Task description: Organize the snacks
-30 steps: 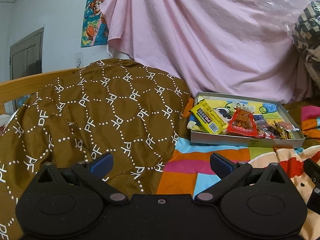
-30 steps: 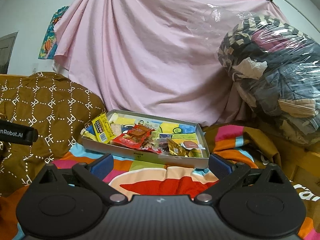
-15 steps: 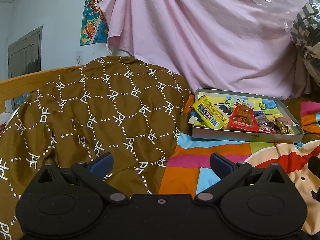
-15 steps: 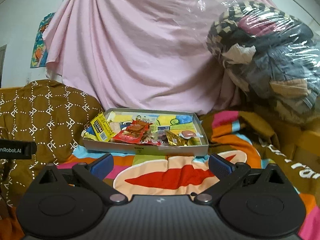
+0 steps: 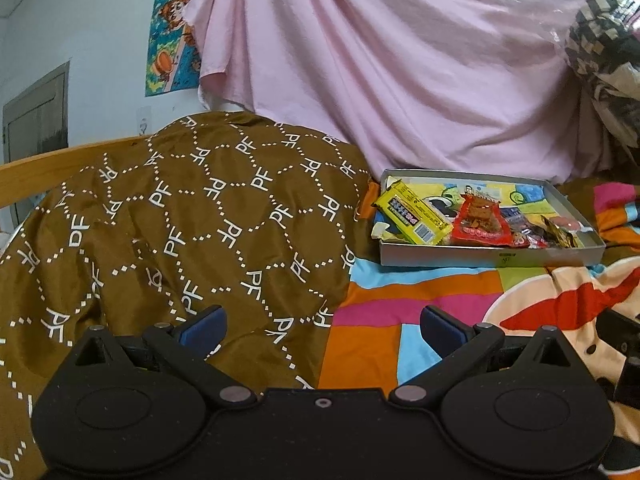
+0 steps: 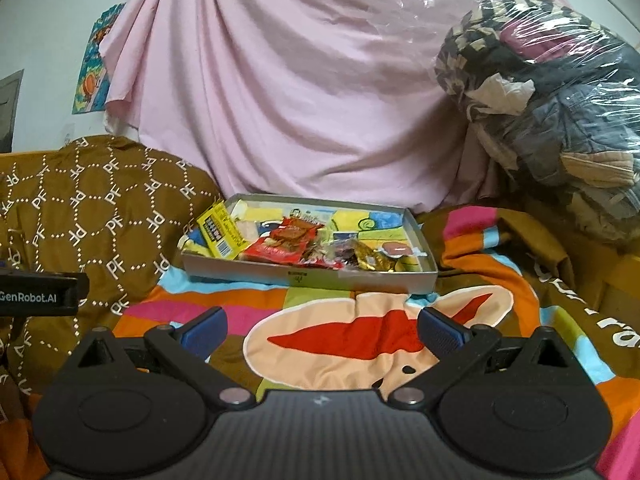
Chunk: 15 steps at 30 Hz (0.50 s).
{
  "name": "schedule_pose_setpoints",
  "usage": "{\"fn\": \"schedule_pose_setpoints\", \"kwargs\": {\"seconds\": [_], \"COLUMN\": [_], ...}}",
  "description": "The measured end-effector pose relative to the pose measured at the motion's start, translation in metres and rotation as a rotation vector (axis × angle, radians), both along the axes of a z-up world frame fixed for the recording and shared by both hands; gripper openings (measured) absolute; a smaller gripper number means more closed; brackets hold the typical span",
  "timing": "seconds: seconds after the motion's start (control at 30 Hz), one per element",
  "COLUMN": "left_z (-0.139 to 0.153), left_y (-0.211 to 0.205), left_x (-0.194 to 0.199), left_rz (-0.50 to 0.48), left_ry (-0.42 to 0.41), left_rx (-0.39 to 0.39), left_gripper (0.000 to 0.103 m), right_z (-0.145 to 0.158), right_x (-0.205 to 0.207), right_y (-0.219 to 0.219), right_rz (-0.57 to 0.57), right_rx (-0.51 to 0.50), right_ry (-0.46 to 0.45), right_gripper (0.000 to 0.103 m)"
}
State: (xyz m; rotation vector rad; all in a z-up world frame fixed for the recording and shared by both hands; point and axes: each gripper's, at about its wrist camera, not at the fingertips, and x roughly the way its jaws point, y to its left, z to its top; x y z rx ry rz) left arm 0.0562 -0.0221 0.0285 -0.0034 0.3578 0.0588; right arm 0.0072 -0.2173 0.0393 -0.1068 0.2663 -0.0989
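Colourful bedspread [image 6: 360, 344] supports a snack tray [image 6: 304, 278]; left gripper [image 5: 322, 326] and right gripper [image 6: 322, 326] both spread wide, empty.

Snack packets [image 6: 288, 246] heaped in shallow grey tray [image 6: 308, 278] — lying flat.

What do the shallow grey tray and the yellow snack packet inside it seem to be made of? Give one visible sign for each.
Tray: probably cardboard, matt grey; thin straight walls with folded corners.
Yellow snack packet: likely plastic film, glossy; it shines and has crimped ends.
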Motion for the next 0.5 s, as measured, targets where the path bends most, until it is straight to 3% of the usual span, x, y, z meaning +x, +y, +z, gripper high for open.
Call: {"fn": "schedule_pose_setpoints", "kwargs": {"seconds": [0.5], "left_z": [-0.01], "left_y": [0.009], "left_x": [0.005], "left_rz": [-0.025], "left_ry": [0.016], "left_rx": [0.008], "left_gripper": [0.102], "right_z": [-0.008], "right_x": [0.011], "right_y": [-0.002], "right_rz": [-0.01], "right_rx": [0.039], "right_ry": [0.079], "right_gripper": [0.103]}}
